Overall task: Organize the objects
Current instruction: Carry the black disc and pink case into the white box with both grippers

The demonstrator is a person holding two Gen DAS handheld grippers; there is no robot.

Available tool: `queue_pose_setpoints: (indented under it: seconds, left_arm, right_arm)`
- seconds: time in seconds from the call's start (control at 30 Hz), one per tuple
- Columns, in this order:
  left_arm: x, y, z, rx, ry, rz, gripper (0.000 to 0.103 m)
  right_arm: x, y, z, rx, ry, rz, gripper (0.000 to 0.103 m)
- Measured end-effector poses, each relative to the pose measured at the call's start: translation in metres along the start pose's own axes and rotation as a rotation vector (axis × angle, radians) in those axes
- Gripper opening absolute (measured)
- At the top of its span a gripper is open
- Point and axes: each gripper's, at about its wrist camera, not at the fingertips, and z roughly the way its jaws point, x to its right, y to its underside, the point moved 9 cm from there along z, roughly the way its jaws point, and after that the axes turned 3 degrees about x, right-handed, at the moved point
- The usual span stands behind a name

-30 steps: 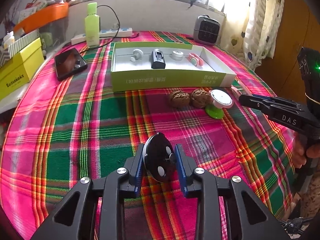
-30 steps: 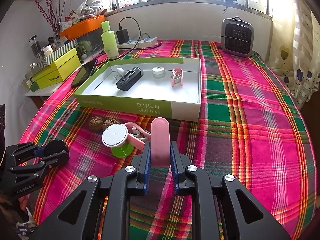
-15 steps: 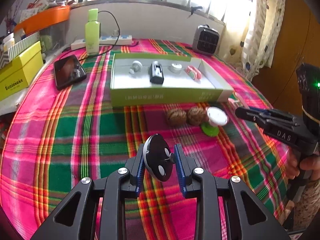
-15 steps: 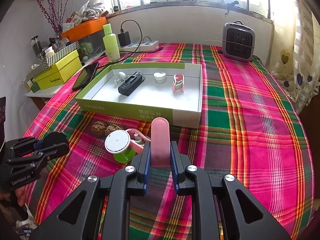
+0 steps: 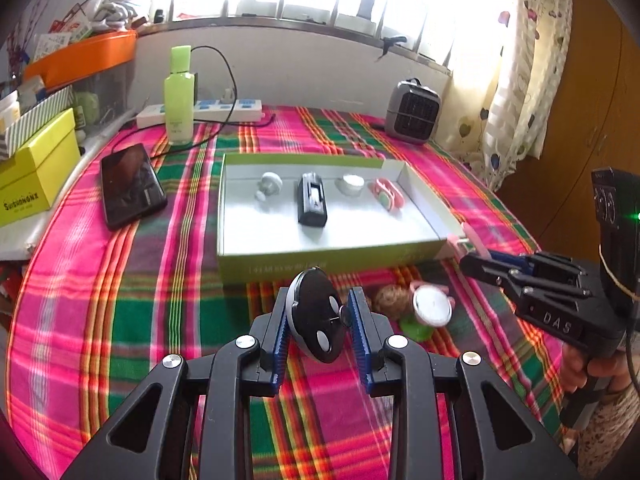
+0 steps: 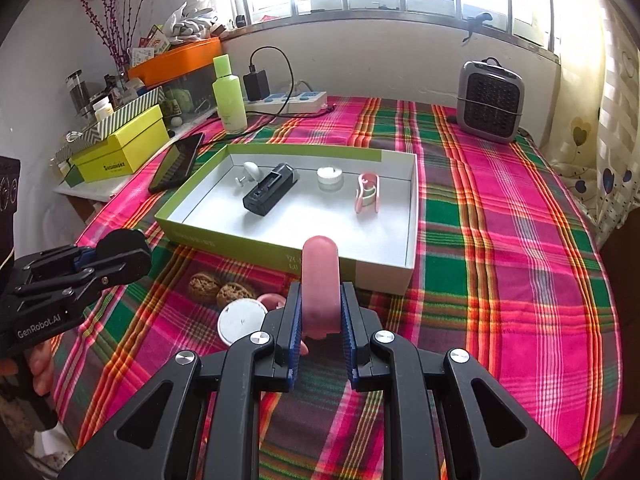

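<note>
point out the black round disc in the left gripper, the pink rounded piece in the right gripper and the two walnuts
black round disc [image 5: 316, 316], left wrist view, its face
pink rounded piece [image 6: 321, 280], right wrist view, mid-body
two walnuts [image 6: 204, 285], right wrist view, left nut's shell

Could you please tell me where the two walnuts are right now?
In the right wrist view, the walnuts lie on the tablecloth before the green box, left of the white round lid.

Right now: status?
Left gripper shut on black disc. Right gripper shut on pink piece. Box ahead, path clear.
</note>
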Motion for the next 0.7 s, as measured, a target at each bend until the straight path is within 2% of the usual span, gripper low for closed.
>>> queue_pose_setpoints:
  seconds: [0.7]
  left_arm:
    - [-0.016,-0.045,0.054,-0.024,0.001,-0.011,0.026]
  right_arm:
    - [-0.001,-0.039,0.045,-0.038,-0.038,-0.007,0.019]
